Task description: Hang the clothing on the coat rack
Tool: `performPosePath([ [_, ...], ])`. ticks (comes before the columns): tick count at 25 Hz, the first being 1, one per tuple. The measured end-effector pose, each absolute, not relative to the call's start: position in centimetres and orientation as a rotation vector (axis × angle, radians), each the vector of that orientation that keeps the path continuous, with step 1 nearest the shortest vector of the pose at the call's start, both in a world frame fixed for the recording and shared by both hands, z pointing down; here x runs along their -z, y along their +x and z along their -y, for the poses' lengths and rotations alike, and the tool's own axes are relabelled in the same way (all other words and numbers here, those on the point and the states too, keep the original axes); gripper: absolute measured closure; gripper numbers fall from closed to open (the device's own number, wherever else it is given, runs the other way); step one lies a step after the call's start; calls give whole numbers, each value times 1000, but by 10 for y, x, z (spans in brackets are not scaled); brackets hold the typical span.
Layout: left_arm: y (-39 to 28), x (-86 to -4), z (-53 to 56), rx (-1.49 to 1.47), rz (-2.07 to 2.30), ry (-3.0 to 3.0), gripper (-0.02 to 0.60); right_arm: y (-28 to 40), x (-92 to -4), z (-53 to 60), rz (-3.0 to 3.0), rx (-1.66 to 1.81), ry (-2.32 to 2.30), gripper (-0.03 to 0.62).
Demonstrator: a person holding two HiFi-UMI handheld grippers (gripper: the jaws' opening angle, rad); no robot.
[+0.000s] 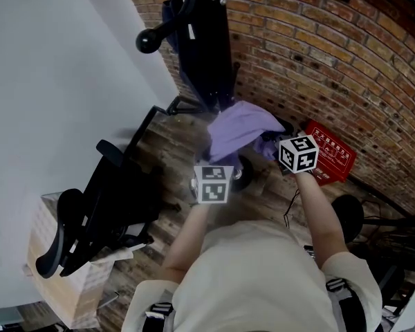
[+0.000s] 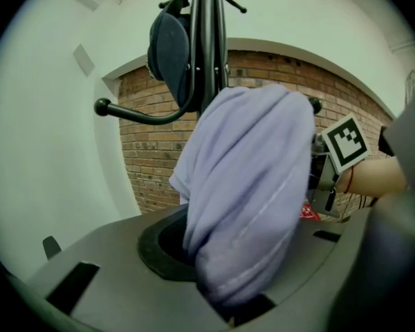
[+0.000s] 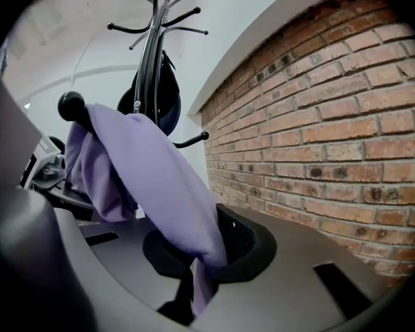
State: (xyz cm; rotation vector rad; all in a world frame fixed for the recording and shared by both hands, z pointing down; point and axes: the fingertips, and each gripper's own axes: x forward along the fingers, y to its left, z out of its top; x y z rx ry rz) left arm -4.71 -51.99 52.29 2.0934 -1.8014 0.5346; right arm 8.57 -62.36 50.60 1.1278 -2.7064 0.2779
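Note:
A lavender garment (image 1: 238, 126) hangs between my two grippers, close to the foot of the black coat rack (image 1: 207, 40). My left gripper (image 1: 218, 161) is shut on one bunched end; in the left gripper view the cloth (image 2: 252, 185) rises out of the jaw gap (image 2: 232, 310). My right gripper (image 1: 275, 144) is shut on the other end, where the fabric (image 3: 152, 178) runs down into the jaws (image 3: 194, 282). In the right gripper view the cloth lies over a round-knobbed rack arm (image 3: 72, 106). A dark bag (image 2: 169, 50) hangs on the rack pole (image 2: 207, 40).
A brick wall (image 3: 318, 130) runs along the right and a white wall (image 1: 55, 68) along the left. A black office chair (image 1: 104, 206) and a cardboard box (image 1: 55, 282) stand at the lower left. A red box (image 1: 332, 159) and cables lie on the wooden floor at the right.

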Motion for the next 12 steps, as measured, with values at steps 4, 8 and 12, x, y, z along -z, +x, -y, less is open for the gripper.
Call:
performPosePath([
  [4, -39, -530, 520, -529, 1764, 2101, 474, 79, -520, 607, 2709, -330, 1114, 571],
  [8, -30, -537, 521, -521, 1741, 2118, 474, 70, -529, 591, 2715, -345, 1095, 571],
  [12, -19, -544, 520, -513, 1710, 2131, 476, 60, -536, 576, 2720, -345, 1069, 571],
])
